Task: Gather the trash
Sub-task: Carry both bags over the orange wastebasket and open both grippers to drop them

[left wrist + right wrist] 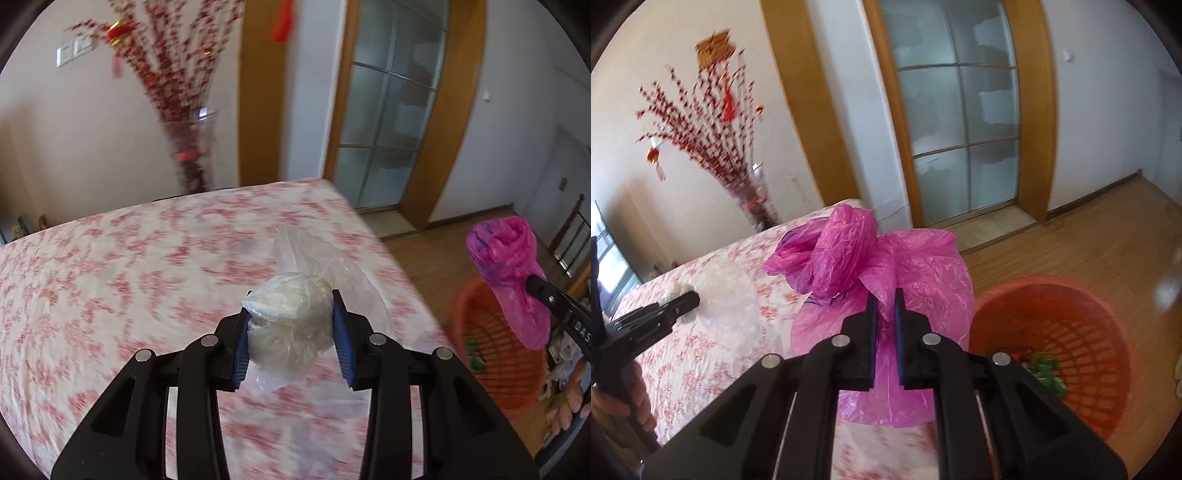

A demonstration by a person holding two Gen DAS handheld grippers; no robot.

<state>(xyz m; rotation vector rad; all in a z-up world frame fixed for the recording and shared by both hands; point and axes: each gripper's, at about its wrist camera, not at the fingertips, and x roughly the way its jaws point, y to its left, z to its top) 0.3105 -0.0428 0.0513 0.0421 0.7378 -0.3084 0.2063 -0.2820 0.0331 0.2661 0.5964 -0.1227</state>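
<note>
Left gripper (291, 314) clamps a white wad in a clear bag (291, 321) above the floral table (110, 277). Right gripper (885, 308) pinches a pink bag (849, 243) beside the orange basket (1071, 332) on the floor.

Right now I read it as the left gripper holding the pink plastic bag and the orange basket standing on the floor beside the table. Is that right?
Not quite. The left gripper is shut on the clear plastic bag, as the left wrist view shows; the pink plastic bag is clamped in the right gripper. The orange basket does stand on the floor beside the table.
</note>
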